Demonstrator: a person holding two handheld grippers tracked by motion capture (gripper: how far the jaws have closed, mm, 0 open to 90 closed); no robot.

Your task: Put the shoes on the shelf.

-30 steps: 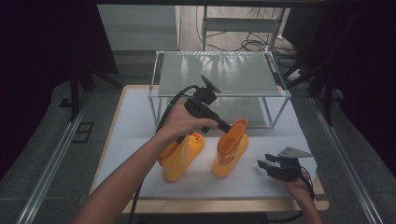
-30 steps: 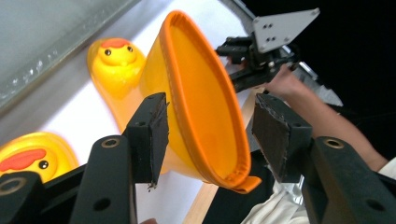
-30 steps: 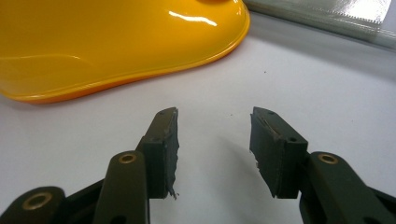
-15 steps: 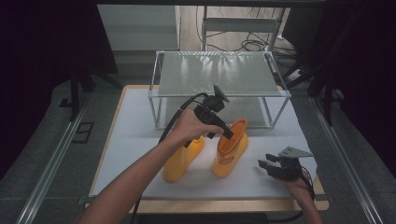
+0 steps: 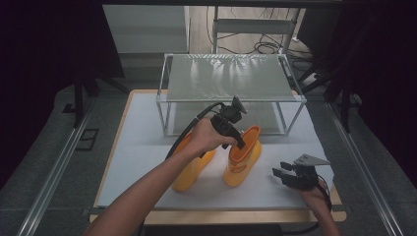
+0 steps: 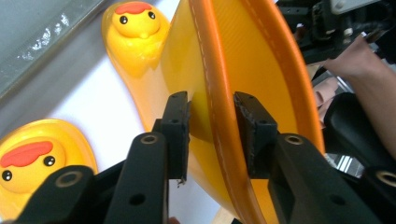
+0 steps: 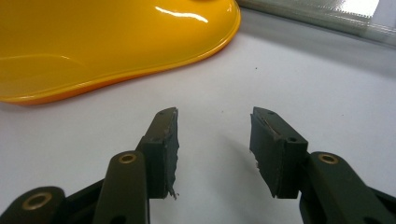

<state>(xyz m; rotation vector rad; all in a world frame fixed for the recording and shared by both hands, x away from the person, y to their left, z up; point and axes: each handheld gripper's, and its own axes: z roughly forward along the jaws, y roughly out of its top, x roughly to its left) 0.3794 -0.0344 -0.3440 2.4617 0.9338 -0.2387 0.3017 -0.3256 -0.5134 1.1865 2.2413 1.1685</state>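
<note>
The left gripper (image 6: 211, 123) has just been closing its jaws astride the right boot's (image 5: 242, 157) rim, not yet pinching; the rubber looks light, bendy, slick. Right gripper (image 7: 214, 149) gapes empty.

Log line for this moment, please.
left hand-held gripper: jaws just closing astride right boot rim, pad contact unclear | right hand-held gripper: open over table

Two boots, one rack

Two glossy yellow rubber duck-faced boots (image 5: 242, 157) (image 5: 193, 164); one metal-framed mesh-top rack (image 5: 230, 78); two black two-jaw grippers (image 5: 240, 141) (image 5: 281, 175).
</note>
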